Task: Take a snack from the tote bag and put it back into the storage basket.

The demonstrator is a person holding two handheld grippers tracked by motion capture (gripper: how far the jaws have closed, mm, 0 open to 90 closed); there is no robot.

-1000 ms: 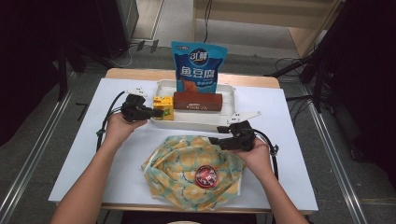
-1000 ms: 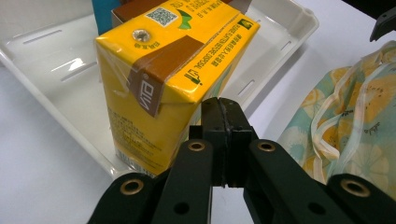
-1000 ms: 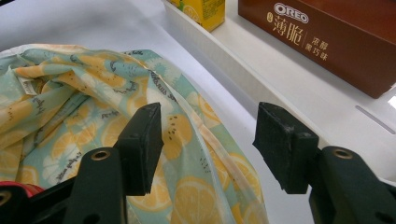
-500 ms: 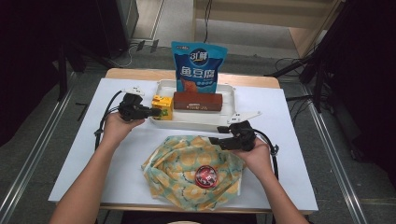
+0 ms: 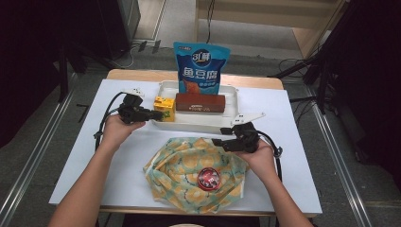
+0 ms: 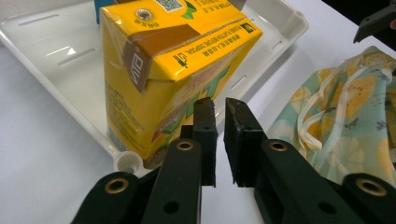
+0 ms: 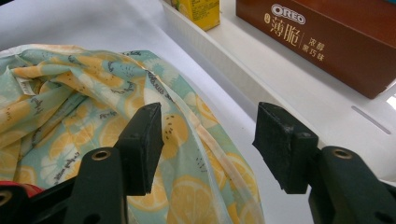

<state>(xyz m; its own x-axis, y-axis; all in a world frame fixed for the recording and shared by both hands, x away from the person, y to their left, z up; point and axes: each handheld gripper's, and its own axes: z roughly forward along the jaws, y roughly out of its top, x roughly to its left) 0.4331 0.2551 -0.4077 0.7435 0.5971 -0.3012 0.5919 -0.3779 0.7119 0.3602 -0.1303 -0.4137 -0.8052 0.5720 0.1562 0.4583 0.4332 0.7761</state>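
We count one white tray [image 5: 234, 101], and in it one yellow drink carton [image 5: 164, 108], one brown Oreo box [image 5: 200, 102] and one blue snack bag [image 5: 200, 69]. In front of the tray we see one lemon-print cloth bag [image 5: 189, 170] with one red round object [image 5: 209, 178] on it. Two grippers: left gripper [image 5: 152, 114], right gripper [image 5: 218, 142].

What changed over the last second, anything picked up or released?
Almost nothing. The left gripper sits nearly shut beside the yellow drink carton, gripping nothing. The right gripper stays open over the patterned cloth bag. White tray, brown box and blue pouch unmoved.
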